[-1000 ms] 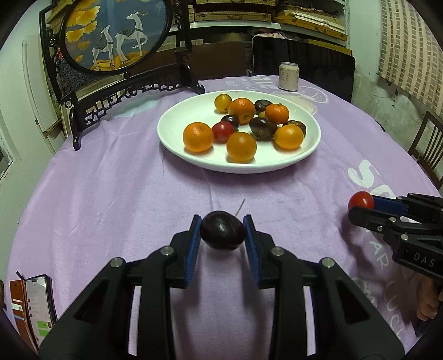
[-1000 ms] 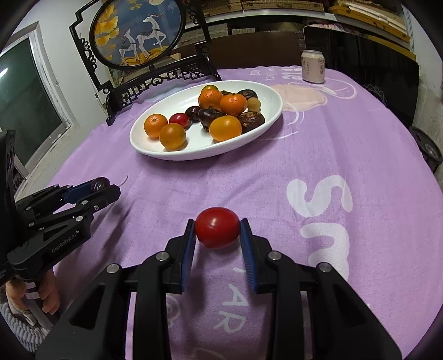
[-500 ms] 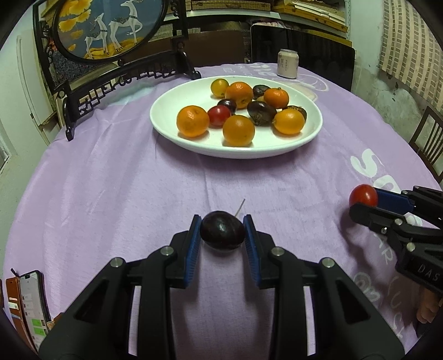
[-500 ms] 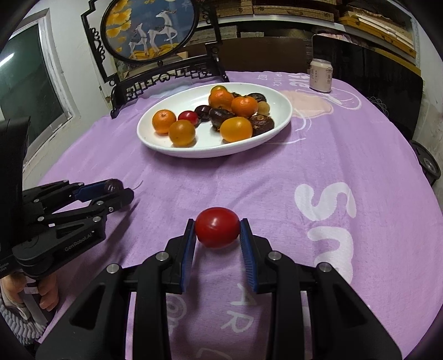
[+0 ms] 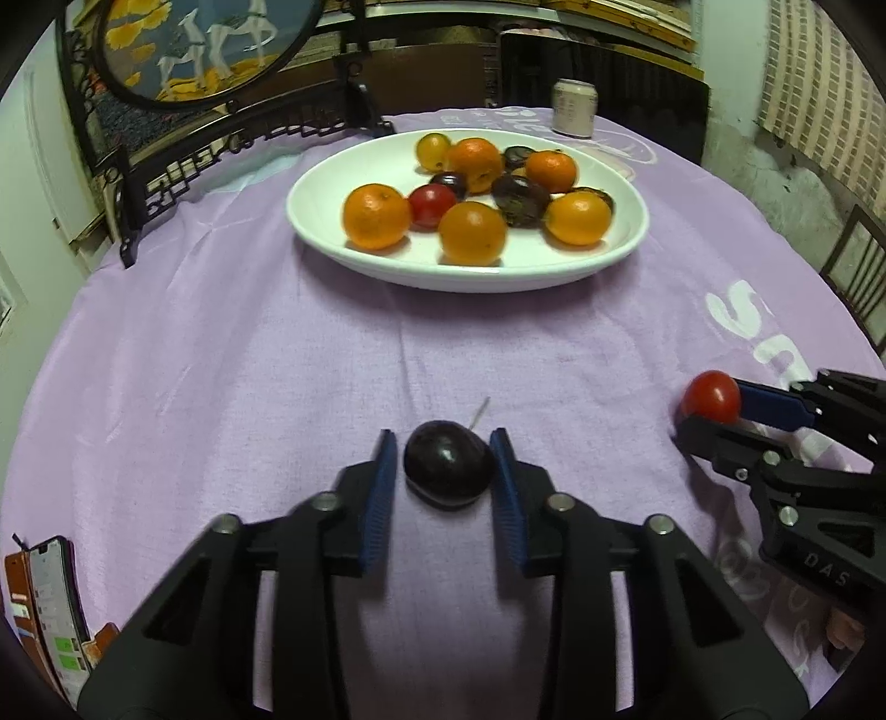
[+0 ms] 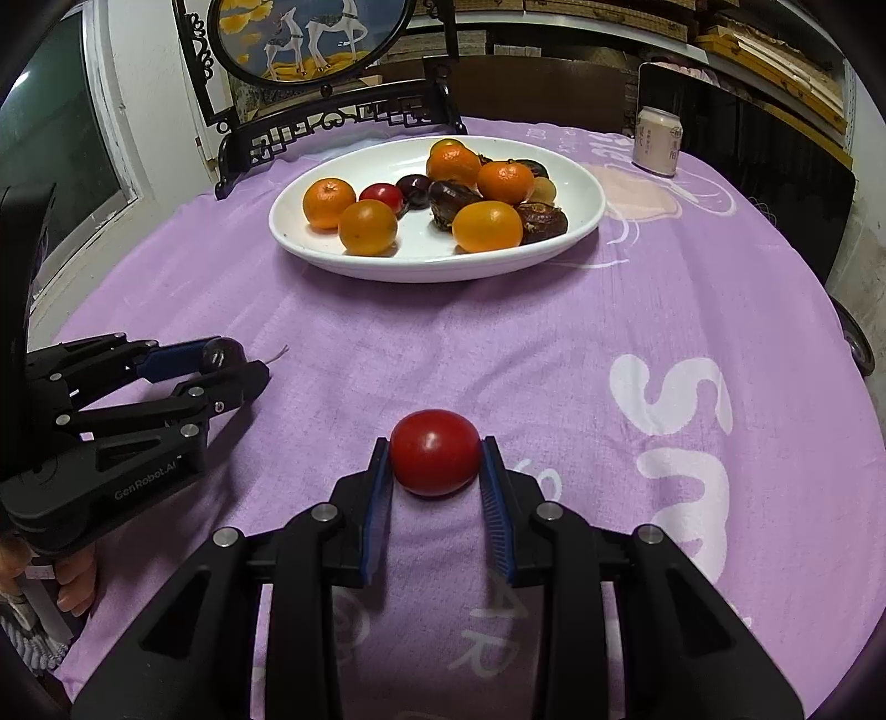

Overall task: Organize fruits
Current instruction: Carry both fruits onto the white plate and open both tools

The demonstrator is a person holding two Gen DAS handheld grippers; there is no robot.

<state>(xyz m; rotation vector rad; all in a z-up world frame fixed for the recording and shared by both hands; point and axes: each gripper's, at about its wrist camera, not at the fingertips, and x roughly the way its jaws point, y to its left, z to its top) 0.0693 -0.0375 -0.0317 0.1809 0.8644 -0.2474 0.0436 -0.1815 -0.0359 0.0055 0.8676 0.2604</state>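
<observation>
A dark plum (image 5: 447,471) is clamped between the blue pads of my left gripper (image 5: 443,462), just above the purple cloth; the same plum (image 6: 221,354) shows in the right wrist view. My right gripper (image 6: 434,457) is shut on a red tomato (image 6: 434,451), seen also at the right edge as the tomato (image 5: 711,396). Farther back stands a white oval plate (image 5: 332,221) holding several oranges, dark plums and a red tomato (image 5: 431,205). The plate (image 6: 587,191) lies well beyond both grippers.
A pale drink can (image 5: 575,108) stands behind the plate. A black carved stand with a round deer picture (image 6: 310,33) sits at the back left. A phone in a brown case (image 5: 52,615) lies at the table's near left edge. A chair (image 5: 855,266) stands at right.
Both views have tilted slightly, so the plate sits a little lower and closer in frame. Each gripper keeps its fruit.
</observation>
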